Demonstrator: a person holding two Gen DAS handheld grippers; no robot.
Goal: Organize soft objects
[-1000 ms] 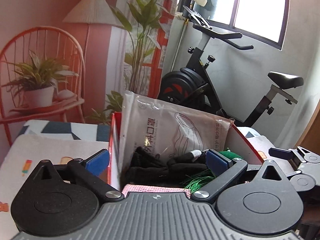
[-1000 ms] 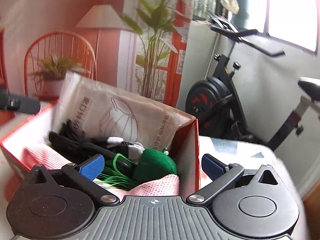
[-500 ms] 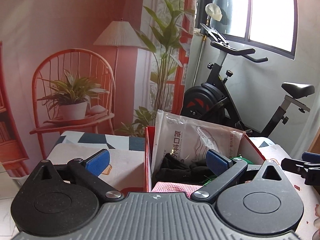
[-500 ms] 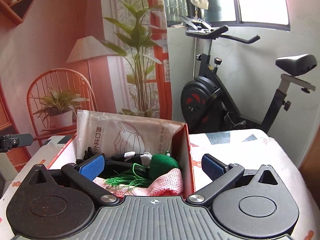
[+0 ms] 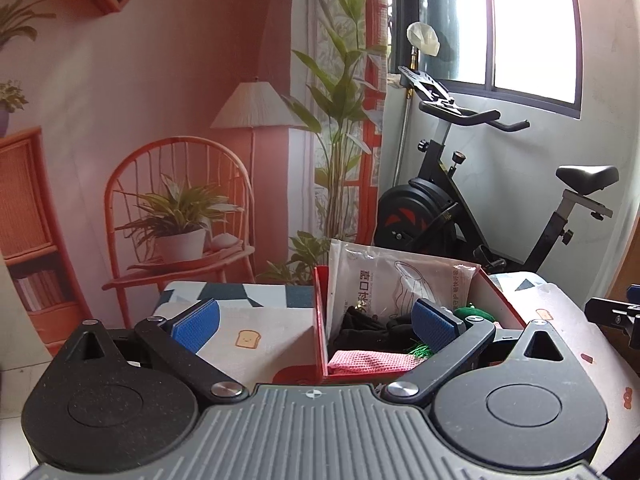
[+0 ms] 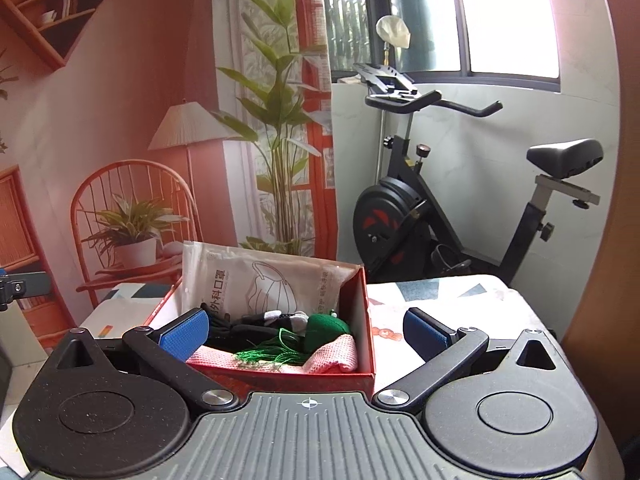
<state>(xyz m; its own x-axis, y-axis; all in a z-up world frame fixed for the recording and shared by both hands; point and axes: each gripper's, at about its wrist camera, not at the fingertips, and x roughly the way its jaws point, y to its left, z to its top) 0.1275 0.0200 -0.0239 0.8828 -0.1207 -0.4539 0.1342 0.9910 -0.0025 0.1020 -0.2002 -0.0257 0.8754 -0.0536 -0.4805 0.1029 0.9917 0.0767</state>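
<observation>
A printed backdrop [image 5: 180, 92] of a chair, lamp and plants hangs at left; an exercise bike [image 6: 452, 208] stands under the window at right. On the patterned tablecloth [image 5: 248, 320] sits the red box [image 6: 366, 320], holding a mask packet [image 6: 272, 280], black gloves and pink cloth [image 5: 368, 362]. The left gripper [image 5: 316, 320] and right gripper [image 6: 306, 330] both gape wide, empty.

The right gripper [image 6: 306, 330] hangs with blue-padded fingers spread wide and empty; before it an open red cardboard box [image 6: 366, 320] holds a white mask packet [image 6: 264, 284], black gloves [image 6: 224, 334], green tasselled pouch [image 6: 326, 330] and pink knit cloth [image 6: 332, 356].
</observation>
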